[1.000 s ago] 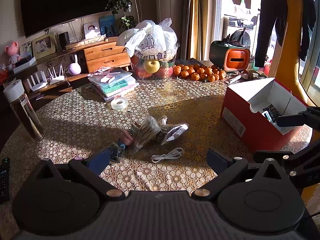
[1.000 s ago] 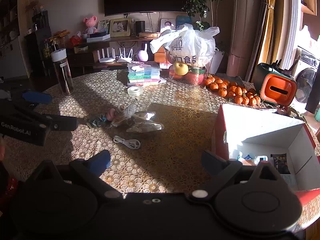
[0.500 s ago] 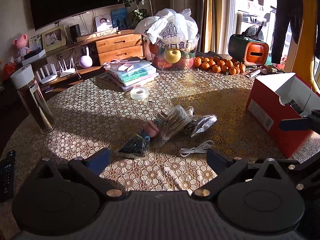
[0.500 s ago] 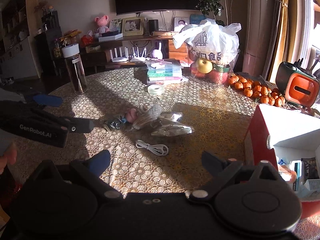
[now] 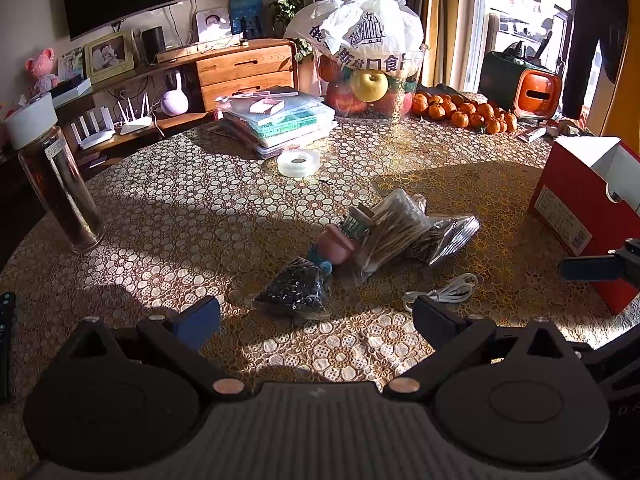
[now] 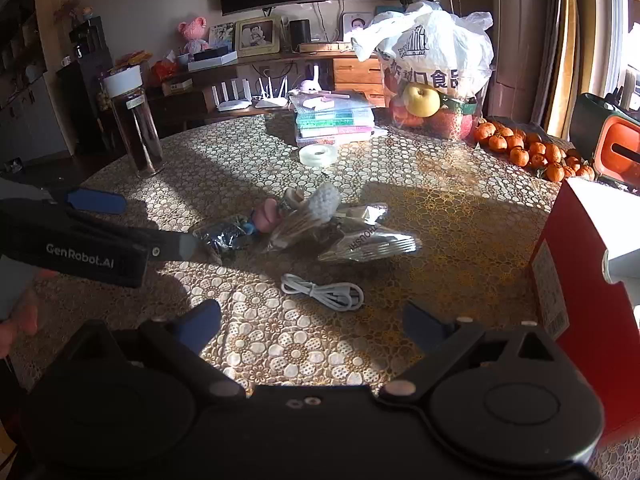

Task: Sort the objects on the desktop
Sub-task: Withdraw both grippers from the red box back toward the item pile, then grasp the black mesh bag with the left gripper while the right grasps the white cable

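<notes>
A pile of small items lies mid-table: a dark bag of small parts [image 5: 294, 290], a pink and blue toy [image 5: 334, 244], a clear bag of sticks [image 5: 390, 230], a silver packet [image 5: 448, 236] and a coiled white cable [image 5: 440, 292]. My left gripper [image 5: 316, 318] is open and empty, just short of the dark bag. My right gripper [image 6: 312, 320] is open and empty, just short of the white cable [image 6: 324, 292]. The left gripper's fingers [image 6: 96, 202] show at the left of the right wrist view, beside the dark bag [image 6: 220, 236]. The red box [image 6: 580, 276] stands at the right.
A roll of clear tape [image 5: 298, 162], a stack of plastic cases [image 5: 280, 120], a bag of fruit [image 5: 368, 60] and several oranges [image 5: 464, 114] stand at the back. A tall bottle [image 5: 52, 172] is at the left. A remote [image 5: 6, 320] lies at the left edge.
Both grippers have swung left, away from the red box, and closed in on the pile. The left gripper now faces the dark bag, the right one the cable. Both stay open.
</notes>
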A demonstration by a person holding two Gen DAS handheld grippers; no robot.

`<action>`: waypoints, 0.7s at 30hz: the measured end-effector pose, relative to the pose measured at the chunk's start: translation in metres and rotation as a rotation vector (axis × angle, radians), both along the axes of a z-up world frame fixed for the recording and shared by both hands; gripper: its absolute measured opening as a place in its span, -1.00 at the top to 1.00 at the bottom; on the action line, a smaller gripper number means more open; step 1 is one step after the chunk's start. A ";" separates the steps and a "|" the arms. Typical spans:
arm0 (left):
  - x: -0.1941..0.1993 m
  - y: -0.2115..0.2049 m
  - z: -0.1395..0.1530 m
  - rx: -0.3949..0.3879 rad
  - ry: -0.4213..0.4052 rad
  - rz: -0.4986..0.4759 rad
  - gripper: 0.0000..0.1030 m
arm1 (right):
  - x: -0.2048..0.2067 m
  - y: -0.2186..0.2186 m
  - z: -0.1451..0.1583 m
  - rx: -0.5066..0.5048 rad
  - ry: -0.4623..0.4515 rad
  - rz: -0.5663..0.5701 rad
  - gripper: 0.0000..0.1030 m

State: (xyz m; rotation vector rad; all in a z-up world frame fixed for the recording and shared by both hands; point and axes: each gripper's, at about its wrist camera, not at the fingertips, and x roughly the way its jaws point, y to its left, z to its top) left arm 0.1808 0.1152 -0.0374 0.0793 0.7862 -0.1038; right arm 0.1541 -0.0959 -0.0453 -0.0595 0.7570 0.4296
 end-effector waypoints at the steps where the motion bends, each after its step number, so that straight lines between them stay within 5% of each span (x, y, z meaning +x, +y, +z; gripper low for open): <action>1: 0.004 0.002 -0.003 -0.001 0.004 -0.002 -1.00 | 0.002 0.002 -0.003 0.000 0.000 -0.002 -0.90; 21: 0.057 0.022 -0.045 -0.007 0.046 -0.024 -1.00 | 0.043 0.032 -0.046 -0.016 0.029 -0.135 -0.90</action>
